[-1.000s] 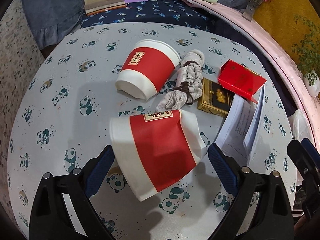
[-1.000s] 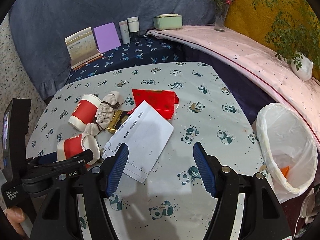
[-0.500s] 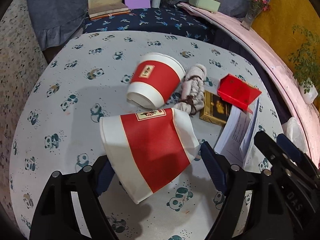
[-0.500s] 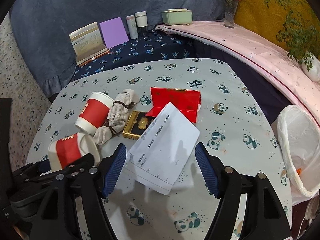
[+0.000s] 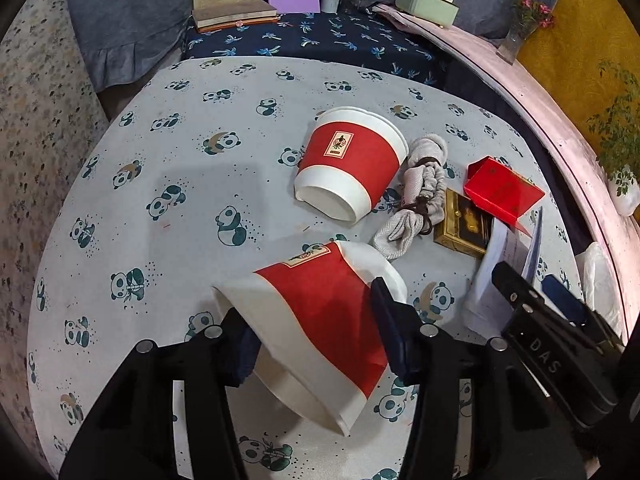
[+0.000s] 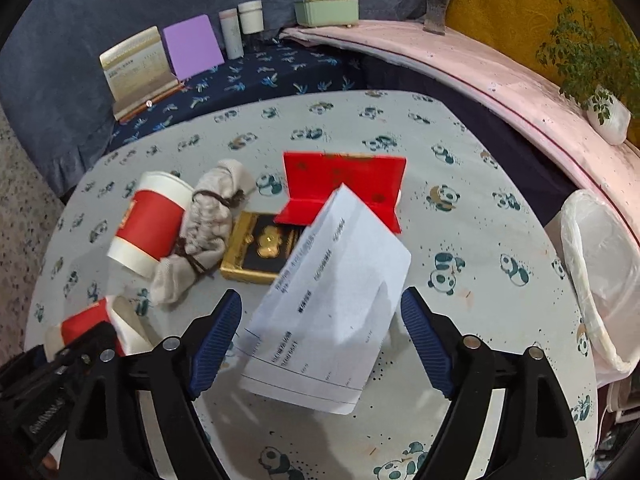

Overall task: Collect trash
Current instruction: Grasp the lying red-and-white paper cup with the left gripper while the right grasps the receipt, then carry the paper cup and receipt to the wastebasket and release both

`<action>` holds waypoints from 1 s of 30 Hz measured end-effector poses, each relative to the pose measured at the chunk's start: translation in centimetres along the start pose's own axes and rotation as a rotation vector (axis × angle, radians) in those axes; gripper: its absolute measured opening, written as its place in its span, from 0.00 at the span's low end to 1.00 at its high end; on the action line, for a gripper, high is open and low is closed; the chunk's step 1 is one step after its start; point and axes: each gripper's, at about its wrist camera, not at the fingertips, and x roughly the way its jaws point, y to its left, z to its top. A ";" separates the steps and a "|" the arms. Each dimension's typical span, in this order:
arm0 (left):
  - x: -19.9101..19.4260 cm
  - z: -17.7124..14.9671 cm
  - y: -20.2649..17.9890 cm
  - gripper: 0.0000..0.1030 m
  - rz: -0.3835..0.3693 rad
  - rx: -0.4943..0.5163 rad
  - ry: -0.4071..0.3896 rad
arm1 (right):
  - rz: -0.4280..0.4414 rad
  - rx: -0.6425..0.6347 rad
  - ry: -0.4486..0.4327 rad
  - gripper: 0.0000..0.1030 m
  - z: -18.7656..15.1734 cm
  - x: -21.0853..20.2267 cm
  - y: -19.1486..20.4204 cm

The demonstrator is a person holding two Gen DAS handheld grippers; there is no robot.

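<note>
Closing the left gripper [image 5: 316, 336] on the crushed paper cup [image 5: 320, 320] lying on the table [image 5: 180, 208], pads now pinching its sides, right gripper [image 6: 320, 336] spread over the paper sheet [image 6: 332, 300]: squeezing gently, lifting straight, aiming for the bag [image 6: 600, 280].

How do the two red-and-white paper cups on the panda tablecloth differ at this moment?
The nearer red-and-white paper cup sits between the left gripper's jaws, which have just been closing, and its wall looks squashed; the farther red-and-white paper cup lies free and keeps its round shape. The nearer cup has nothing beside it, while the farther one rests against a tied beige cloth bundle. Both lie on their sides and carry the same red band with a small label.
</note>
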 end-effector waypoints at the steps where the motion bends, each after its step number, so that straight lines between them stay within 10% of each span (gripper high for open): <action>1: 0.0 0.0 0.0 0.46 -0.002 -0.001 0.000 | -0.005 -0.002 0.010 0.51 -0.2 0.1 -0.2; 8: -0.1 -0.5 -0.3 0.46 -0.030 -0.001 0.004 | -0.016 0.017 -0.012 0.09 -1.3 -1.2 -2.9; 20: -1.4 -1.8 -4.4 0.08 -0.119 0.099 0.002 | 0.001 0.079 -0.109 0.01 -1.4 -6.1 -7.2; 30: -3.4 -2.2 -9.3 0.03 -0.166 0.202 -0.037 | 0.019 0.107 -0.172 0.01 -1.0 -8.7 -9.4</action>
